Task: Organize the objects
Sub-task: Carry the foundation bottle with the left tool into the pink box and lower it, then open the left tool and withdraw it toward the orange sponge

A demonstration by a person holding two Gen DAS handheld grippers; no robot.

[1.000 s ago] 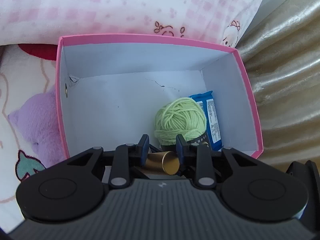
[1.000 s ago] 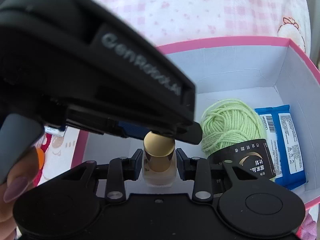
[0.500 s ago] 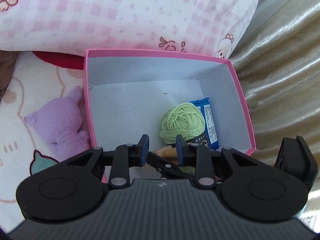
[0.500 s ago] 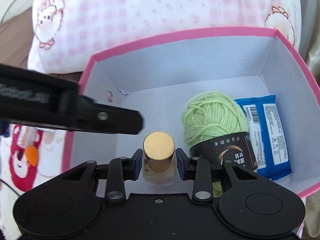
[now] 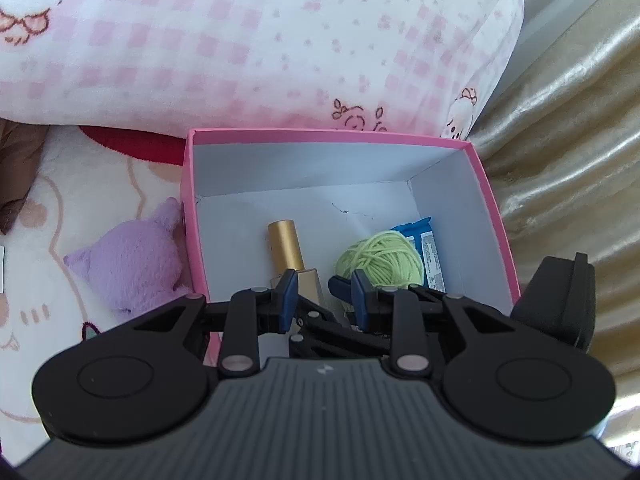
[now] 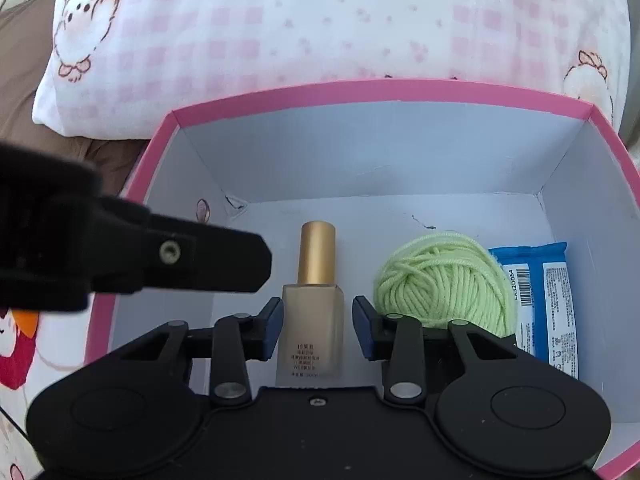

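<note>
Right gripper [image 6: 318,330], jaws parted, releases the gold-capped foundation bottle [image 6: 314,312] inside the pink box [image 6: 360,94]; left gripper [image 5: 325,294] open, empty; withdrawal comes next

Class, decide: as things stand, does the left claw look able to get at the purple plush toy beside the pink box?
Probably yes. The purple plush toy lies outside the pink box on the bedding with nothing over it, and the left claw is open and holds nothing.
</note>
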